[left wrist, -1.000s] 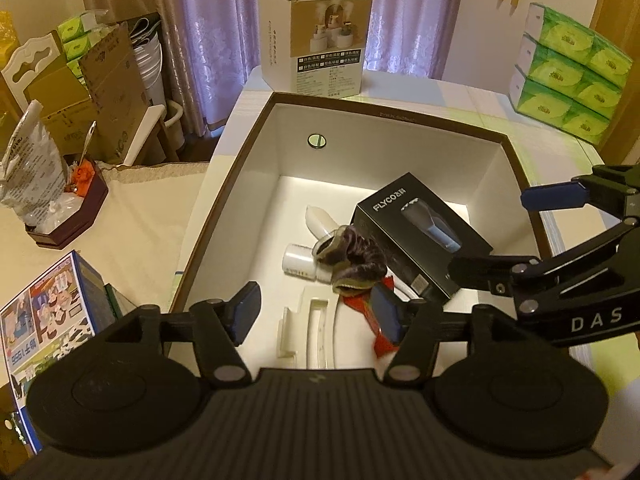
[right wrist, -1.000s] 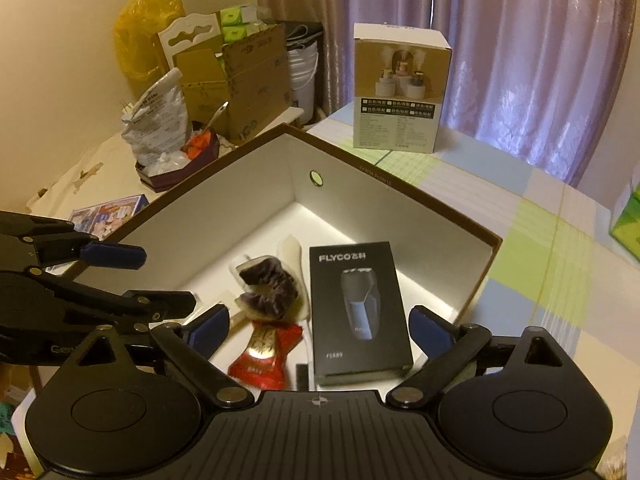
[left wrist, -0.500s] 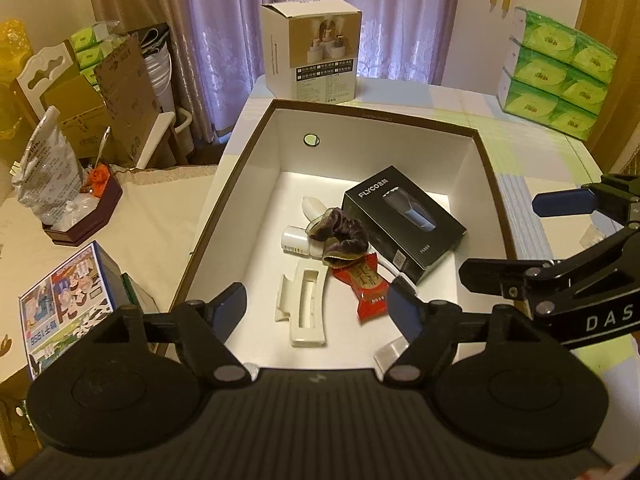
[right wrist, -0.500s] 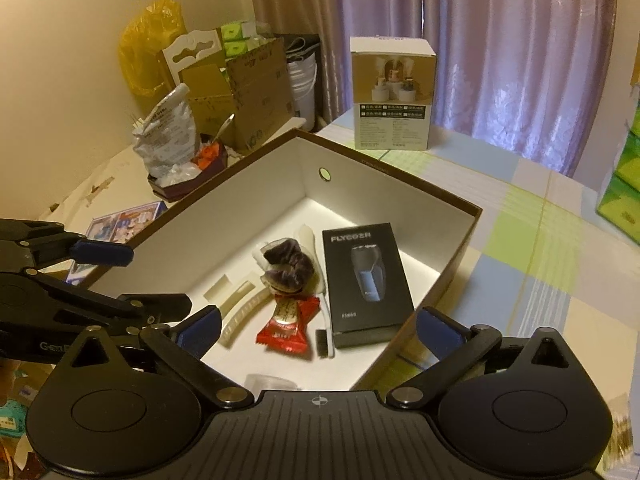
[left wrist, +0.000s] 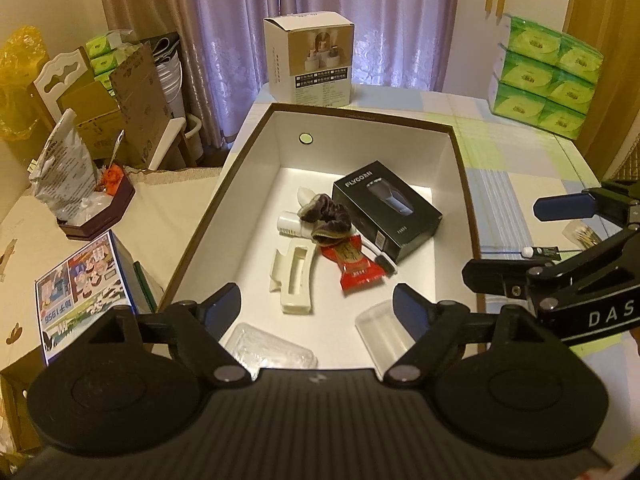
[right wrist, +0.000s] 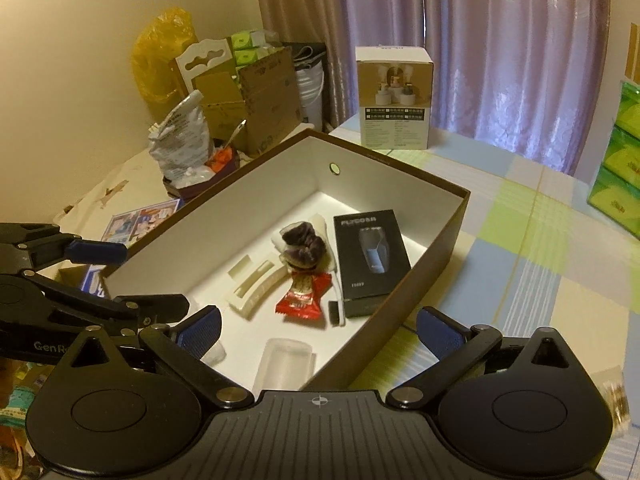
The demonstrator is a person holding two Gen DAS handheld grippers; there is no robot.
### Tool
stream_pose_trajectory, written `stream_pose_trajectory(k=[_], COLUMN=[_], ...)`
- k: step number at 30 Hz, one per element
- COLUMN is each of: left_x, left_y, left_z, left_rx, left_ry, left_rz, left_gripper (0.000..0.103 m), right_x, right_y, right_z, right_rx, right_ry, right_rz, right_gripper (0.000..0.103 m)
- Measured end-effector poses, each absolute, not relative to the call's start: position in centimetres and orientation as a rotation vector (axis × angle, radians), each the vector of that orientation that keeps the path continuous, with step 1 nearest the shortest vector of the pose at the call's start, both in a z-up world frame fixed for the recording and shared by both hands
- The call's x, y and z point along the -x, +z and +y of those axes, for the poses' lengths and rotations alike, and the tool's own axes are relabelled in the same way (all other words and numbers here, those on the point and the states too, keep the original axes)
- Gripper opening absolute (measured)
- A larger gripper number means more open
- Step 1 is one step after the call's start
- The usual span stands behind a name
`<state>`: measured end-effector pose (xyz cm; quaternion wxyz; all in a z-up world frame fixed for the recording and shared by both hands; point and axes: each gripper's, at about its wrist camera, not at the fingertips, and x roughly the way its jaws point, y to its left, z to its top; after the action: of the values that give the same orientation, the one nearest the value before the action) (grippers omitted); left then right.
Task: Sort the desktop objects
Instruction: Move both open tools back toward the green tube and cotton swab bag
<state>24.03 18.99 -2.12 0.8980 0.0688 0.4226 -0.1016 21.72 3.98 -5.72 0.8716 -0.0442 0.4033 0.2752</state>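
Observation:
An open box (left wrist: 466, 200) with a brown rim and white inside stands on the table. In it lie a black FLYCO carton (left wrist: 386, 210), a dark scrunchie (left wrist: 326, 218), a red snack packet (left wrist: 354, 262), a cream hair clip (left wrist: 294, 280), a white tube (left wrist: 290, 224) and a clear cup (left wrist: 382, 332). My left gripper (left wrist: 316, 304) hangs open above the box's near end, holding nothing. My right gripper (right wrist: 318, 328) is open and bare over the box's near right corner (right wrist: 360, 344). Each gripper shows at the edge of the other's view.
A white product carton (left wrist: 308, 60) stands behind the box. Green tissue packs (left wrist: 544, 76) are stacked at the far right. Small loose items (left wrist: 584, 236) lie on the checked cloth right of the box. Left of the table are a picture box (left wrist: 80, 292) and cardboard clutter (left wrist: 120, 112).
Both grippers have drawn back and up from the box, so more of its inside shows. The left jaws stand a little wider. The things in the box have not moved.

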Motion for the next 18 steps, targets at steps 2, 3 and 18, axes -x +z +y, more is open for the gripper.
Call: stream_pose_trajectory(k=[2, 3, 18], left_x=[-23.3, -23.0, -18.3], left_y=[-1.9, -1.9, -0.8], left_z=[18.8, 18.7, 17.2], left_rx=[-0.145, -0.147, -0.136], left_ry=[-0.205, -0.202, -0.157], left_rz=[0.872, 0.871, 0.859], left_gripper=[0.081, 0.081, 0.083], right_x=[-21.2, -20.9, -17.7], right_y=[-5.5, -5.4, -4.6], right_z=[3.7, 3.5, 1.3], right_rx=[0.087, 0.086, 0.086], right_ry=[0.579, 0.581, 0.627], right_rz=[0.842, 0.841, 0.834], right_gripper=[0.101, 0.101, 0.101])
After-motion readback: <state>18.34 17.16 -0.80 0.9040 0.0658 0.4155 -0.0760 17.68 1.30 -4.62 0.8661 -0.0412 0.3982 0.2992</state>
